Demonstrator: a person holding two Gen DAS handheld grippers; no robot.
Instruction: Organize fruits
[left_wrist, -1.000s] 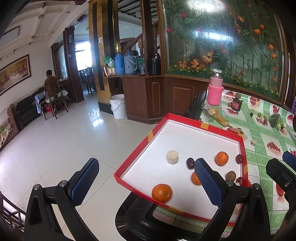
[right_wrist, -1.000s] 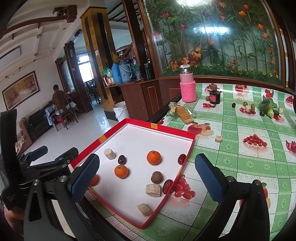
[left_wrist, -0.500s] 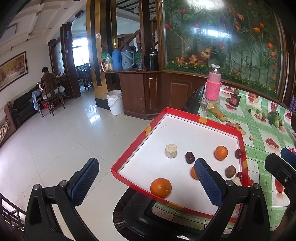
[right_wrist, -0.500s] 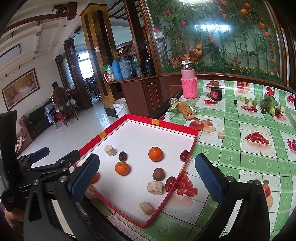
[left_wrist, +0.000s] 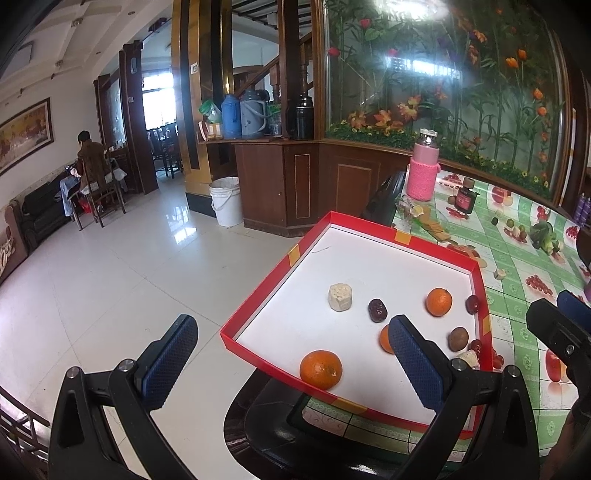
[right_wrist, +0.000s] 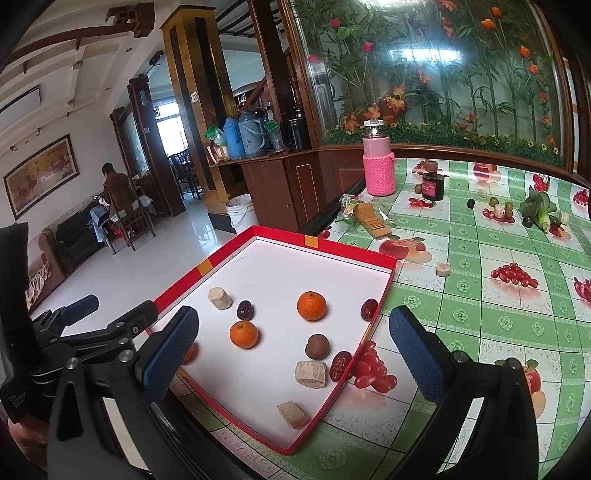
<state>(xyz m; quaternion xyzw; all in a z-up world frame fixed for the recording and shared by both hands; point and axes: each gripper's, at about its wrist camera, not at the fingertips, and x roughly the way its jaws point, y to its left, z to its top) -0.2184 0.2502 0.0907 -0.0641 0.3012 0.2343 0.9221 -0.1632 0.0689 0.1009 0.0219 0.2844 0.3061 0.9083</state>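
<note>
A red-rimmed white tray (left_wrist: 402, 237) (right_wrist: 314, 242) sits at the table's left edge. It holds three oranges (left_wrist: 320, 369) (right_wrist: 311, 305) (right_wrist: 243, 334), dark red dates (left_wrist: 377, 309) (right_wrist: 244, 309), a brown round fruit (right_wrist: 317, 346) and pale cake pieces (left_wrist: 340, 297) (right_wrist: 310, 373). My left gripper (left_wrist: 291, 365) hovers open at the tray's near-left corner, its right pad in front of an orange (left_wrist: 385, 338). My right gripper (right_wrist: 291, 358) is open above the tray's near side. Neither holds anything. The left gripper (right_wrist: 85, 325) also shows at the left of the right wrist view.
A green fruit-print tablecloth (right_wrist: 480, 295) carries a pink-sleeved bottle (right_wrist: 378, 169), a dark jar (right_wrist: 432, 184), a wrapped snack (right_wrist: 371, 218), vegetables (right_wrist: 541, 212) and a loose cake piece (right_wrist: 443, 267). Left of the table lies tiled floor (left_wrist: 110, 273), with a white bucket (left_wrist: 226, 201) and a seated person (left_wrist: 92, 162) beyond.
Both views have drifted slightly, so the tray sits a little higher and further back in each. The fruits lie as before and both grippers stay open.
</note>
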